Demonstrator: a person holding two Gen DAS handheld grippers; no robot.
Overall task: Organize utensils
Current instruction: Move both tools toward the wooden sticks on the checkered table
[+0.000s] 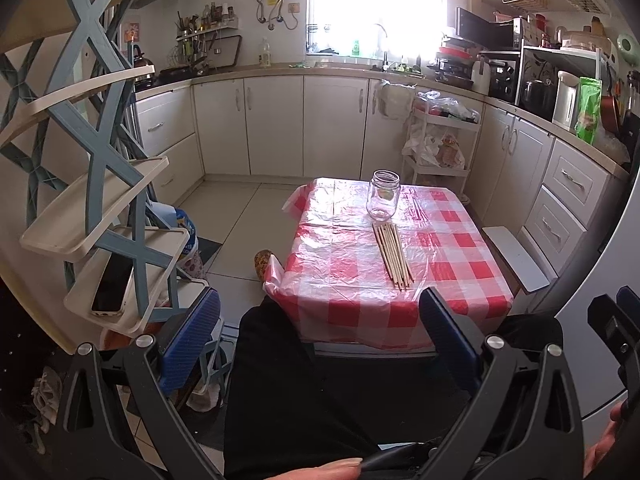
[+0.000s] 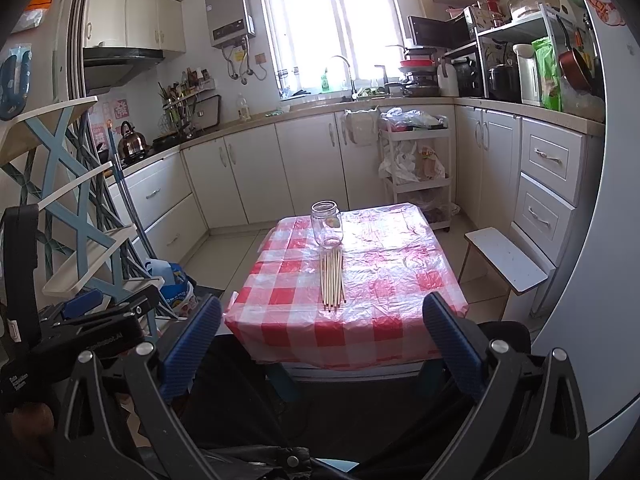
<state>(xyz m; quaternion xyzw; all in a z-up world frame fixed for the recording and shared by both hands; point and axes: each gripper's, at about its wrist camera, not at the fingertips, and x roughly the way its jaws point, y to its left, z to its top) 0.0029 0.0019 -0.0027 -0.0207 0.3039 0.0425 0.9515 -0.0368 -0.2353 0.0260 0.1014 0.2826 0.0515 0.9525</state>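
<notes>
A bundle of several wooden chopsticks (image 1: 393, 255) (image 2: 332, 280) lies flat on a small table with a red-and-white checked cloth (image 1: 448, 264) (image 2: 384, 280). An empty clear glass jar (image 1: 383, 194) (image 2: 327, 224) stands upright just beyond their far ends. My left gripper (image 1: 320, 332) is open, held back from the table's near edge above a person's dark trouser leg. My right gripper (image 2: 322, 336) is open too, short of the near edge, with nothing between its blue pads. The right gripper's tip (image 1: 618, 320) shows at the right edge of the left wrist view.
A blue-and-cream tiered rack (image 1: 100, 208) (image 2: 76, 216) with a phone (image 1: 112, 284) on a low shelf stands close on the left. A small white stool (image 1: 516, 256) (image 2: 506, 260) sits right of the table. White kitchen cabinets and a trolley (image 2: 416, 168) line the far walls.
</notes>
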